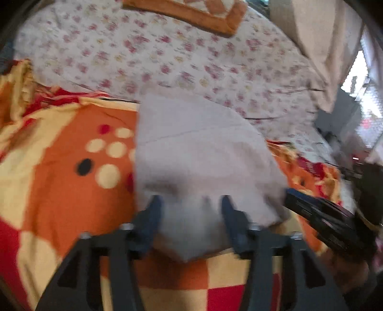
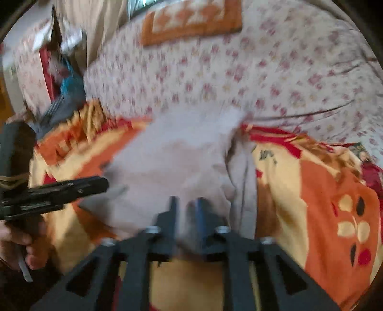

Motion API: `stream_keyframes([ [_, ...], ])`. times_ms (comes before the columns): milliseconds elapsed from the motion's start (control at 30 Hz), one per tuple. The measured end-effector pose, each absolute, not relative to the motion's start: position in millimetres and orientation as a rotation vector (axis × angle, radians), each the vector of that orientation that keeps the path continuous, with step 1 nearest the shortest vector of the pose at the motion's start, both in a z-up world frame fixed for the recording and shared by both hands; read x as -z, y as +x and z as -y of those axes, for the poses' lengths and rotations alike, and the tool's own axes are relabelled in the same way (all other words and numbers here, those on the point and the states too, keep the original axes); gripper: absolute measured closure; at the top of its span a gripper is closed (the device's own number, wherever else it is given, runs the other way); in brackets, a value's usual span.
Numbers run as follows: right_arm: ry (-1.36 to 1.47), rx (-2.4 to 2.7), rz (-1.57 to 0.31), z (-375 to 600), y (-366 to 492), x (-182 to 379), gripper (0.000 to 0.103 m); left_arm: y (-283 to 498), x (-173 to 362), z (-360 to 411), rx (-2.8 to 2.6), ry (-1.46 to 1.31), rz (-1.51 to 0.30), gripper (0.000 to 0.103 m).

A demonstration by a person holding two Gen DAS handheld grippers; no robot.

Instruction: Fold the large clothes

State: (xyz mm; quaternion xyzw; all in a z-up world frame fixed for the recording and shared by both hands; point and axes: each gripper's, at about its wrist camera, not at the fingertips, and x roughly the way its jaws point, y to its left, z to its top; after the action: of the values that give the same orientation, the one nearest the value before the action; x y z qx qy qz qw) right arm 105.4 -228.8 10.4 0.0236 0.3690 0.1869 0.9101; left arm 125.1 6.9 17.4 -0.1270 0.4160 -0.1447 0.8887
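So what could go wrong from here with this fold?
The right tool is nearly shut with pale garment cloth between its fingers, while the left tool is open; lifting on one grip could undo the fold. The patterned blanket directly beneath could get pinched too. Both views are blurred, suggesting fast motion.

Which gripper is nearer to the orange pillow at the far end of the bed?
Too close to call. The pillow lies far beyond both; the left gripper and right gripper sit side by side at the pale garment's near edge.

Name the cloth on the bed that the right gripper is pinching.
The plain pale garment, pinched by the right gripper; unlike the orange blanket and floral sheet, it's unpatterned.
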Motion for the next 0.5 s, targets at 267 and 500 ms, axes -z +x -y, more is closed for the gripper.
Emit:
stream_keyframes([
  [267,0.051,-0.251,-0.686,239.7,42.5,-18.6,0.039,100.3,-30.4,14.0,0.106,-0.125,-0.926,0.025],
  [500,0.062,-0.239,-0.699,242.7,24.1,-14.8,0.037,75.9,-47.3,28.4,0.065,-0.029,-0.86,0.025],
])
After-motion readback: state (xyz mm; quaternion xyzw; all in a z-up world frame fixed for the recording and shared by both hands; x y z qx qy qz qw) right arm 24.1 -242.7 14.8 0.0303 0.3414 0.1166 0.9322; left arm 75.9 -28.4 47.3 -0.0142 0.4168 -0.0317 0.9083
